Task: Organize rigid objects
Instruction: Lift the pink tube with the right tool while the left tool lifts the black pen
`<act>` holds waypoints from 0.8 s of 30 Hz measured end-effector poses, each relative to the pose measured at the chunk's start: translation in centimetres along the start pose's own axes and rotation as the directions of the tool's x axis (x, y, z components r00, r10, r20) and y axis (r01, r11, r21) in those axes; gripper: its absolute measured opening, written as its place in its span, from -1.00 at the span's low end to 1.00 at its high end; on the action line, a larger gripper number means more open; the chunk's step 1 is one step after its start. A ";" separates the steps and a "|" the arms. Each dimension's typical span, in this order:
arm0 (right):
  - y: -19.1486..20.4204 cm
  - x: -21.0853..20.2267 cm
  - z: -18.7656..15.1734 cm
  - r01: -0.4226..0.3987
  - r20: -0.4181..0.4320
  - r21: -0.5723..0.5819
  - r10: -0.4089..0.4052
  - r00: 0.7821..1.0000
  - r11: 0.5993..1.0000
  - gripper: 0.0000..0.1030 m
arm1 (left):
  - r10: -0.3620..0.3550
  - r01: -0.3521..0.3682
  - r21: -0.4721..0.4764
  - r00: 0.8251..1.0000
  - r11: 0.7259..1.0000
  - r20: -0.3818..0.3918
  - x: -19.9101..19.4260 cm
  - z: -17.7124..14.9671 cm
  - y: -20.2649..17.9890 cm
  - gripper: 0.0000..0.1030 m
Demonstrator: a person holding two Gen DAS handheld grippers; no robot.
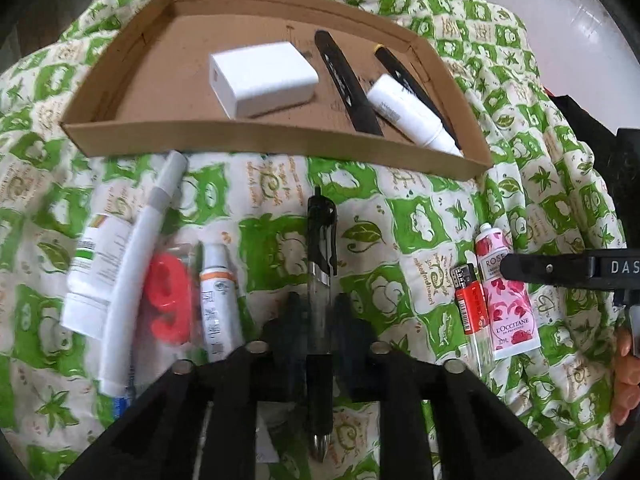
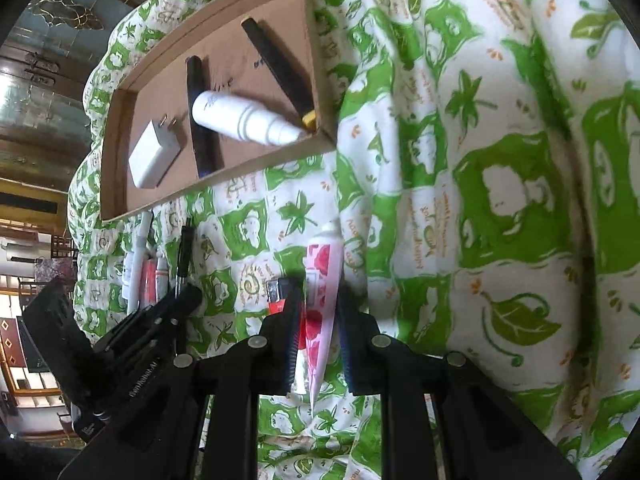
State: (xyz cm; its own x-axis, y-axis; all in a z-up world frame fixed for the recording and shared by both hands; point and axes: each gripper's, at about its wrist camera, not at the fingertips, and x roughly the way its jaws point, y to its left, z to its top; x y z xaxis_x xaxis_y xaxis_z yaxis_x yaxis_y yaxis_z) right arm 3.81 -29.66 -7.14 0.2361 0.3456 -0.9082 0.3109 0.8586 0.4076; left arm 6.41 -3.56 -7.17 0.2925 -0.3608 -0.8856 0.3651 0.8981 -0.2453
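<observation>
Cloth with a green-and-cream leaf print covers the whole work surface; what lies under it we cannot tell. We see a shallow cardboard tray at the far side, holding a white charger, two black pens lying roughly side by side, and a white bottle resting slantwise across them. Near side of the tray, on the cloth, things lie in a loose row: a white bottle with a green label, a long white tube just beside it, a red number nine, a small tube with an orange band, then apart from these a clear-barrelled pen with black clip, and farther right a red lighter touching a pink rose hand-cream tube. Left gripper points steeply down with its jaws narrow, one on each side of the pen's clear barrel; small gaps show on both sides, so we read the pads as not yet pressing. Right gripper also points down, jaws narrow and closed on the hand-cream tube, whose cap end points toward the tray and whose crimped end hangs below the fingers. In the right wrist view the lighter lies just left of that gripper, and the left gripper sits over the pen.
</observation>
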 end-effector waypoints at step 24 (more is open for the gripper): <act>4.4 0.2 0.5 0.023 0.064 -0.154 -0.013 0.998 0.988 -0.76 | 0.015 -0.011 -0.044 0.996 0.999 0.091 0.1 0.7 -1.9 -0.81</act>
State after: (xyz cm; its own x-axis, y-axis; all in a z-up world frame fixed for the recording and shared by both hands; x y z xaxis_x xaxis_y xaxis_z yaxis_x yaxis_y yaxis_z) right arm 5.66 -26.01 -5.49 0.2904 0.3093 -0.9055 0.1706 0.9144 0.3670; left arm 6.32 -5.49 -6.48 0.3774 -0.3691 -0.8493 0.3225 0.9121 -0.2530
